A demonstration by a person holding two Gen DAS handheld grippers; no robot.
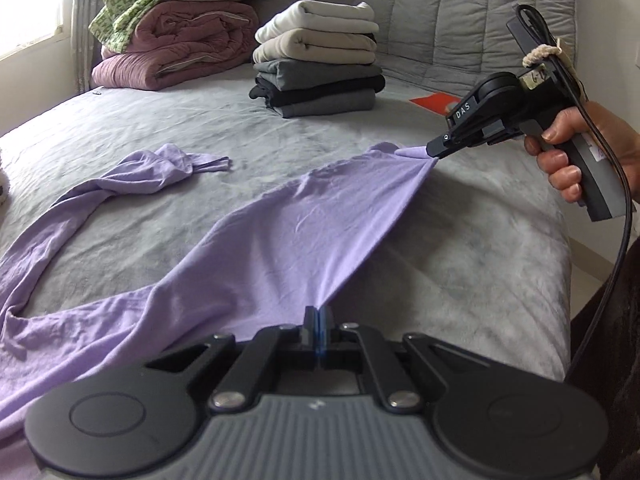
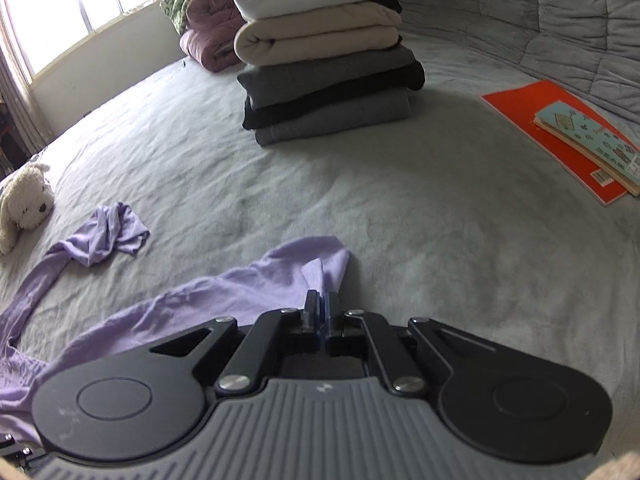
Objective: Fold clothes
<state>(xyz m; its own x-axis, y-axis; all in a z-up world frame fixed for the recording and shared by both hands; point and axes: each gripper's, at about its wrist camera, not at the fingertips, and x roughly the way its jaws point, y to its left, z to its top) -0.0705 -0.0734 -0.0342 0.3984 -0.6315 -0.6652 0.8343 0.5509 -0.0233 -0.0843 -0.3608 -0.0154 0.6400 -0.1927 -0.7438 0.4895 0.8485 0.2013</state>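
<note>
Left gripper [image 1: 319,314] and right gripper [image 1: 434,152], each clamped on the hem of the lilac garment [image 1: 256,232], stretched taut above the grey bed [image 1: 460,240]; sleeve trailing left. Best kept evenly tensioned and level while laid flat. Visible only from right wrist: plush toy [image 2: 24,204], books [image 2: 580,136].

A wide bed [image 1: 480,240] under a grey cover filled the room, with a grey quilted headboard [image 1: 440,12] behind it. Bright daylight came through a window [image 2: 80,12] on the left, beside a pale curtain [image 1: 86,20].
</note>
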